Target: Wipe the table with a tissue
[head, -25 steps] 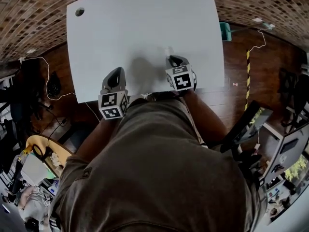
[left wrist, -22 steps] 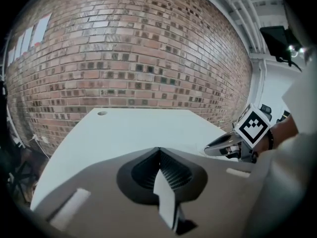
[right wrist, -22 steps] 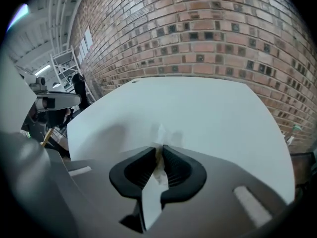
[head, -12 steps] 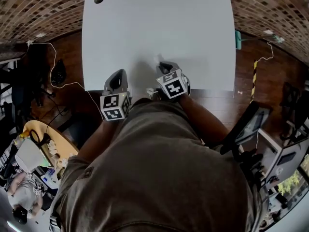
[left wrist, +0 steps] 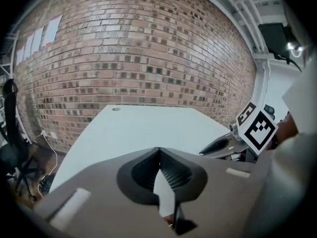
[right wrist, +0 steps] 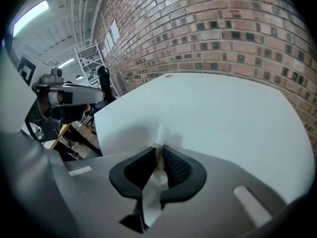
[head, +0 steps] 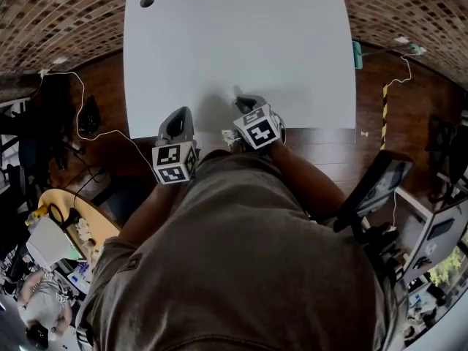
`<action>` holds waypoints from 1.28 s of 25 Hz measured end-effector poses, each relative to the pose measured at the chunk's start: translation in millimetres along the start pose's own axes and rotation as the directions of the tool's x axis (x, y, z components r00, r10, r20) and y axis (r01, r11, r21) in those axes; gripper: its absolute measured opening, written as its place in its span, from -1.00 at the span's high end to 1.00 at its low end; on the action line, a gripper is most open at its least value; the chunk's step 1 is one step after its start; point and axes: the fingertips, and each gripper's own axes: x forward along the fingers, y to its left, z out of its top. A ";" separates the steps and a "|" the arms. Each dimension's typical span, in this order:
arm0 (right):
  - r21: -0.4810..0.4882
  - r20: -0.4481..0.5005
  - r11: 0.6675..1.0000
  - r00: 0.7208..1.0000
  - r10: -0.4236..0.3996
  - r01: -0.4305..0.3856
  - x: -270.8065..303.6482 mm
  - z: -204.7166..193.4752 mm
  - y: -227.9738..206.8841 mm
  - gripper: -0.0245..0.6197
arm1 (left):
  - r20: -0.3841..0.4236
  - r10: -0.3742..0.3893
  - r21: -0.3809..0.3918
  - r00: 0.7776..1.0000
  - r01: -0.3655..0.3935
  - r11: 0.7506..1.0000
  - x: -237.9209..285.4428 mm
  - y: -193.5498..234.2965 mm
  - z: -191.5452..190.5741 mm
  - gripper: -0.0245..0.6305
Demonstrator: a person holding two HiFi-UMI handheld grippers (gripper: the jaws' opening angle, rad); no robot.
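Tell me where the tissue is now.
The tissue is clamped in the right gripper, at the near edge of the white table, right of the left gripper in the head view.

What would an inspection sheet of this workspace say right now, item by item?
Surface: white table, with a round hole in its far left corner.
Job's things: white tissue, over the table's near part.
Clutter: nothing seen on the table.
Tools: right tool shut on the tissue; left tool shut, holding nothing.
Cables: white cable on the floor at left, another at right.
Surroundings: brick wall, wooden floor, crowded desk at lower left.
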 end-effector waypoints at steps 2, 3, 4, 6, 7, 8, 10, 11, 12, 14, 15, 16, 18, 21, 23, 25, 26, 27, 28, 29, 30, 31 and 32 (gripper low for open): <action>0.026 0.001 0.999 1.000 -0.023 0.023 -5.9 -1.8 -7.2 0.74 | -0.001 -0.019 0.008 1.000 0.019 1.000 2.6 -2.9 0.2 0.92; 0.041 0.003 0.999 0.999 -0.036 0.036 -9.1 -4.1 -12.0 0.74 | 0.000 -0.027 0.012 1.000 0.027 1.000 4.0 -4.6 0.7 0.92; 0.058 0.006 0.997 0.999 -0.052 0.052 -12.7 -7.2 -18.0 0.74 | 0.002 -0.035 0.016 0.999 0.035 0.999 5.8 -6.8 1.5 0.92; 0.094 0.009 0.991 0.996 -0.094 0.092 -21.2 -15.4 -33.7 0.74 | 0.001 -0.056 0.022 0.998 0.056 0.998 9.9 -13.4 2.8 0.92; 0.112 0.008 0.987 0.993 -0.118 0.117 -26.0 -19.9 -42.6 0.74 | 0.000 -0.068 0.025 0.998 0.068 0.997 12.2 -17.3 3.2 0.92; 0.128 0.006 0.982 0.990 -0.143 0.141 -31.0 -23.8 -51.1 0.74 | 0.003 -0.081 0.028 0.997 0.081 0.996 14.5 -20.9 4.1 0.92; 0.159 0.000 0.970 0.983 -0.186 0.184 -40.5 -30.7 -65.0 0.74 | 0.007 -0.105 0.036 0.994 0.105 0.994 17.9 -27.3 5.7 0.92; 0.173 -0.004 0.964 0.979 -0.204 0.201 -44.7 -34.1 -70.5 0.74 | 0.005 -0.115 0.040 0.993 0.115 0.993 19.3 -30.1 5.9 0.92; 0.185 -0.008 0.959 0.976 -0.218 0.215 -48.2 -37.3 -74.9 0.74 | 0.003 -0.125 0.044 0.992 0.124 0.991 20.6 -32.7 6.2 0.92; 0.208 -0.015 0.950 0.972 -0.234 0.232 -52.9 -42.6 -80.1 0.74 | 0.005 -0.139 0.051 0.990 0.138 0.989 22.5 -38.0 7.9 0.92; 0.218 -0.018 0.947 0.971 -0.239 0.237 -54.5 -44.2 -81.3 0.74 | 0.007 -0.144 0.052 0.990 0.143 0.988 22.8 -40.6 8.6 0.92; 0.226 -0.018 0.943 0.969 -0.246 0.243 -56.2 -44.6 -82.0 0.74 | 0.008 -0.149 0.054 0.989 0.148 0.987 22.7 -42.8 8.8 0.92; 0.236 -0.007 0.938 0.965 -0.261 0.255 -61.3 -41.8 -82.9 0.74 | 0.012 -0.160 0.058 0.987 0.159 0.986 22.0 -46.8 9.1 0.92; 0.227 0.035 0.938 0.960 -0.277 0.263 -72.6 -31.5 -79.4 0.74 | 0.026 -0.176 0.079 0.984 0.173 0.982 20.7 -53.2 9.1 0.92; 0.206 0.068 0.944 0.958 -0.277 0.258 -79.4 -25.1 -73.7 0.74 | 0.037 -0.183 0.102 0.982 0.178 0.979 18.3 -60.1 10.2 0.92; 0.190 0.095 0.949 0.958 -0.272 0.251 -86.1 -24.1 -69.0 0.74 | 0.043 -0.186 0.115 0.982 0.180 0.977 15.8 -70.1 10.3 0.92; 0.187 0.105 0.951 0.957 -0.269 0.247 -90.4 -24.9 -66.8 0.74 | 0.041 -0.186 0.122 0.982 0.180 0.976 14.1 -75.6 9.2 0.92; 0.187 0.118 0.952 0.957 -0.266 0.242 -95.2 -24.7 -64.5 0.74 | 0.037 -0.186 0.133 0.982 0.180 0.975 12.2 -80.9 7.8 0.92; 0.185 0.133 0.954 0.956 -0.261 0.235 -100.3 -23.5 -62.2 0.74 | 0.032 -0.186 0.143 0.982 0.179 0.973 10.4 -86.1 6.2 0.92; 0.180 0.150 0.957 0.955 -0.256 0.228 -105.4 -21.9 -60.5 0.74 | 0.029 -0.185 0.150 0.982 0.178 0.973 9.4 -91.2 4.6 0.92; 0.170 0.164 0.960 0.954 -0.251 0.223 -110.6 -20.7 -59.8 0.74 | 0.032 -0.183 0.153 0.983 0.176 0.972 8.8 -96.6 4.0 0.92; 0.156 0.177 0.963 0.953 -0.247 0.220 -116.4 -20.3 -59.4 0.74 | 0.040 -0.181 0.153 0.983 0.173 0.973 8.1 -102.6 4.8 0.92; 0.137 0.189 0.966 0.951 -0.244 0.220 -123.0 -20.8 -58.9 0.74 | 0.051 -0.179 0.151 0.983 0.169 0.974 6.5 -109.5 5.8 0.92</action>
